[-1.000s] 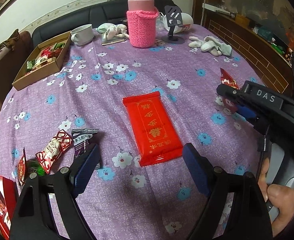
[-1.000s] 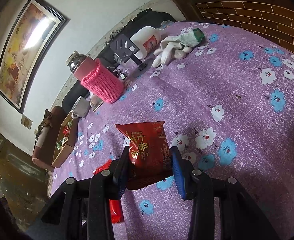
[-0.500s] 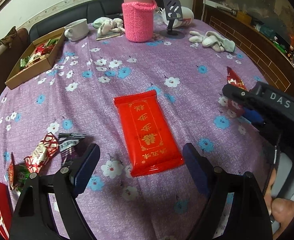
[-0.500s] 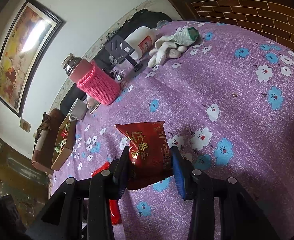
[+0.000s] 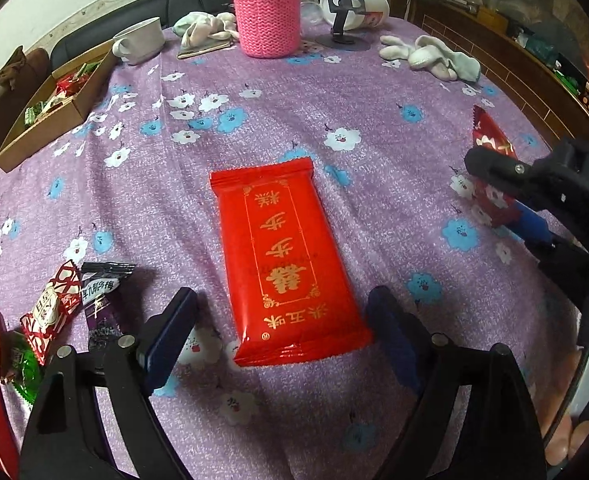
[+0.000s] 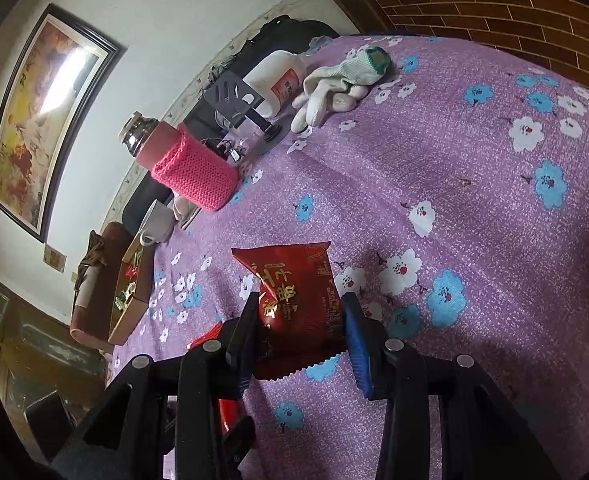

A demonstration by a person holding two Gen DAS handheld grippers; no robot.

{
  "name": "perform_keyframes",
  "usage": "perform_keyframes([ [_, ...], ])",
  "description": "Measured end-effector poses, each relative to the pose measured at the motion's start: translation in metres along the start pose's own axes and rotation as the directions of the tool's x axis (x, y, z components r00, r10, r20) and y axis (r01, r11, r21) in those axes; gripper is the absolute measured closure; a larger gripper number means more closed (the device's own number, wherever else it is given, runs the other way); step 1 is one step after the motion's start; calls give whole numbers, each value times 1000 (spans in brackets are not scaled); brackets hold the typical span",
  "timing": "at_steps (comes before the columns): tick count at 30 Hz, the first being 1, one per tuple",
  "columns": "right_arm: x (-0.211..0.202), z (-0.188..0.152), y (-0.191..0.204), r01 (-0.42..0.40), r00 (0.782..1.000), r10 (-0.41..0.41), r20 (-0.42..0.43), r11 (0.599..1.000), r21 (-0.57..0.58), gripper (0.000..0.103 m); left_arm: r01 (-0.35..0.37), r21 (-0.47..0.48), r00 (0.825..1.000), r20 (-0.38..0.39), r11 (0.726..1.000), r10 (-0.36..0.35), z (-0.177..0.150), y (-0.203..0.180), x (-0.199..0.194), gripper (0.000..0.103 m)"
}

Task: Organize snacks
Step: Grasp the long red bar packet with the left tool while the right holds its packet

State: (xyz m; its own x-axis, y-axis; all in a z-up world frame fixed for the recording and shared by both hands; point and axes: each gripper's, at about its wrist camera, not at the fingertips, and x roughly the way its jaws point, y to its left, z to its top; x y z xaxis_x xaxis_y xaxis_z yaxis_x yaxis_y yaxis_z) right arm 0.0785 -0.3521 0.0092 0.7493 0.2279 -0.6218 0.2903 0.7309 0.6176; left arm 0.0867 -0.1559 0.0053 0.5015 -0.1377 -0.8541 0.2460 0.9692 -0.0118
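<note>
A long red snack packet (image 5: 286,256) with gold characters lies flat on the purple flowered cloth. My left gripper (image 5: 280,332) is open, its fingers on either side of the packet's near end, not touching it. My right gripper (image 6: 300,324) is shut on a small dark red snack pouch (image 6: 294,300), held just above the cloth; it also shows at the right of the left wrist view (image 5: 490,168). A cardboard box (image 5: 50,116) with several wrapped snacks sits at the far left.
Loose wrapped sweets (image 5: 54,304) lie at the near left. At the back stand a pink knit-sleeved flask (image 5: 266,12), a white cup (image 5: 140,40), a phone stand (image 5: 344,4), a white bottle (image 6: 274,80) and white gloves (image 5: 430,56).
My left gripper has moved forward and lower over the long red packet, which now lies between its open fingers. My right gripper still holds the pouch and has shifted only slightly.
</note>
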Motion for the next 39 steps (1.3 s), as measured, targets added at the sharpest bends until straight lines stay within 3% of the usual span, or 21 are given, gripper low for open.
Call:
perform_keyframes([
  [5,-3,0,-2,-6,1000,5,6,1000,16,62,5,-3,1000,-12,1000,-5,4,-4,-2,15],
  [10,-5,2,-3,11,1000,-12,24,1000,21,62,32,36,998,46,999,-33,7,-14,-10,15],
  [13,-2,2,-5,9,1000,-9,11,999,32,62,13,52,1000,4,999,-13,8,-17,6,13],
  [30,-1,6,-14,28,999,-30,29,998,63,62,71,34,997,-22,997,-70,5,-15,1,10],
  [34,-4,7,-21,11,999,-15,34,995,100,62,54,15,998,15,998,-55,3,-4,-13,10],
  [39,-7,8,-26,-10,999,6,35,992,129,62,37,33,999,5,999,-37,4,-11,-14,9],
])
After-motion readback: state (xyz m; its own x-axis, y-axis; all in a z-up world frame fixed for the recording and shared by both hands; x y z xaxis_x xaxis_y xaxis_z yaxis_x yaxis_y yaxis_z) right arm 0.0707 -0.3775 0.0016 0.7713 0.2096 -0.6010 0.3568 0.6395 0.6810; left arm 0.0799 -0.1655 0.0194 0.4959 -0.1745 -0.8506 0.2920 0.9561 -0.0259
